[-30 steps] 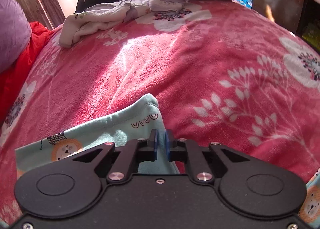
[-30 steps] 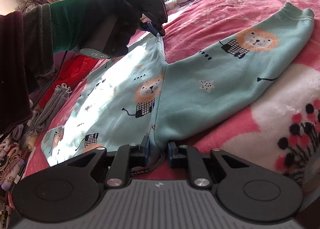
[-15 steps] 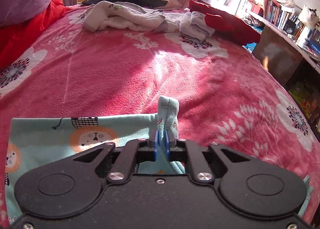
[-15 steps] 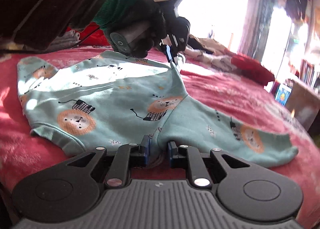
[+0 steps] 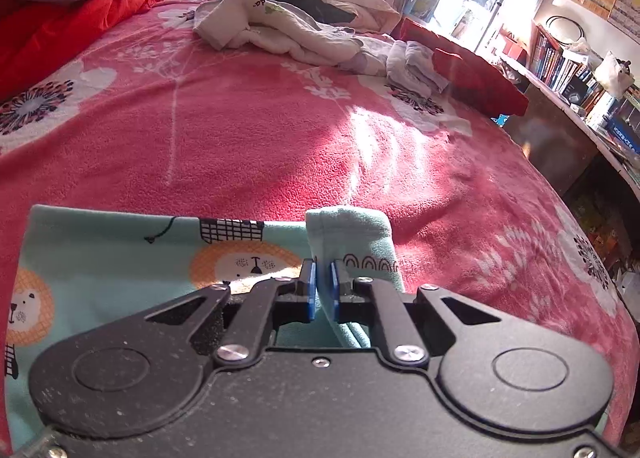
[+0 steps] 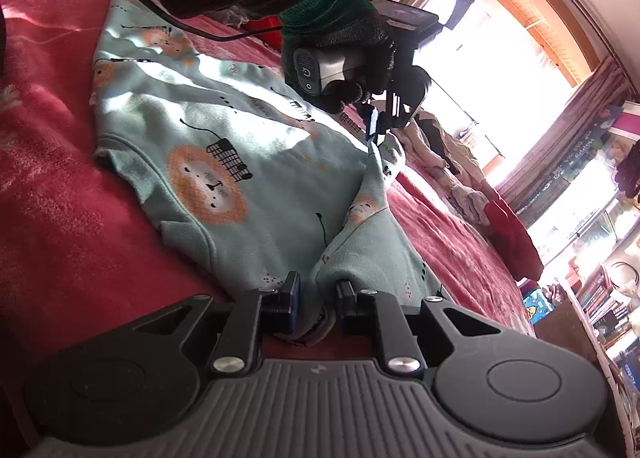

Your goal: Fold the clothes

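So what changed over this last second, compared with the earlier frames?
Both grippers carried the garment sideways across the blanket, and the right wrist view rolled strongly. Nothing was let go: the left gripper and right gripper stay clamped on the fabric.

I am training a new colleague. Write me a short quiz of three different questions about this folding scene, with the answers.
1. True or false: both grippers are shut on the mint lion-print garment.
2. What lies under the garment? A) wooden floor B) pink floral blanket C) white table
3. What does the left hand wear?

Key: 1 true, left gripper and right gripper both pinch it; 2 B; 3 a dark glove.
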Tool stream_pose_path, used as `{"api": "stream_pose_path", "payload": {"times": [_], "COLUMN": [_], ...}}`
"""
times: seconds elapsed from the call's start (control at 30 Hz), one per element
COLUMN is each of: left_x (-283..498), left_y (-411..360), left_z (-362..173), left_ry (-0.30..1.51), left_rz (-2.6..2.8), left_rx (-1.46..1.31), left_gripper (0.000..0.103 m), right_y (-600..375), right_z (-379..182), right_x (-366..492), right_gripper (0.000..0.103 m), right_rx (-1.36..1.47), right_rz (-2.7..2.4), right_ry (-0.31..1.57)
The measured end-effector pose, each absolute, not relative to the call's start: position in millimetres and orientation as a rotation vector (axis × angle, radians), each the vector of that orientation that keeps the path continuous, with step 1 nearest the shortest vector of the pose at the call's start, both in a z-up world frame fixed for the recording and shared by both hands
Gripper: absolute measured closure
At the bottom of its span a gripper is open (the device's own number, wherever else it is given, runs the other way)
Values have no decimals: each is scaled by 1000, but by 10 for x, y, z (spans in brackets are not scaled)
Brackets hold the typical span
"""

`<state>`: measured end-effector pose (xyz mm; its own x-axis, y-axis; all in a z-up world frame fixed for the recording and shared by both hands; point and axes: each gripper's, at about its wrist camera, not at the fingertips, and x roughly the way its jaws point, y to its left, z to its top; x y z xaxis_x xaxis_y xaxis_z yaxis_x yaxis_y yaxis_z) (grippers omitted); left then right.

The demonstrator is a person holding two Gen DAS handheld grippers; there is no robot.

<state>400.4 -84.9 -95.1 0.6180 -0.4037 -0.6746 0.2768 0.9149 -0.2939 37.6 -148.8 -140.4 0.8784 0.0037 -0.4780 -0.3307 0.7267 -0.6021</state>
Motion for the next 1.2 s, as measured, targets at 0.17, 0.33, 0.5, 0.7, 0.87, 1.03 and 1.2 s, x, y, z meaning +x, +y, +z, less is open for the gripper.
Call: {"api": "stream_pose_path", "payload": {"times": [0.17,0.33,0.5,0.7,0.87,1.03,1.2], "left_x": [4015,4029,3942,3602,2915,2143,1763], "left_y": [-824,-847,-1048,-1215,-1942,-2862,-3467], "left_z": [-1010,-1111,-1134,-631,-240,-326,-693], "left_ry": [805,777,747,654,612,710,746], "left_rz": [-407,-396,-386,-331,-632,-1050,-1109], "left_rx": [-135,-66,105,273,473,623,802], "left_gripper": [96,96,96,60,60,59,59], "right_y": [-1437,-1306,-1208,-1172,-1170,-1167,-1179], "right_z": [-1314,-1434,-1498,-1534,-1553,-1570,-1568], "right_x": [401,459,525,530,509,485,487], "right_gripper": [84,84,84,84,84,84,84], "right_rx": [-763,-809,-825,-839,-844,-841,-825], "right_rz": [220,283,293,278,271,265,261], "right_ry": [473,529,543,534,519,505,501]}}
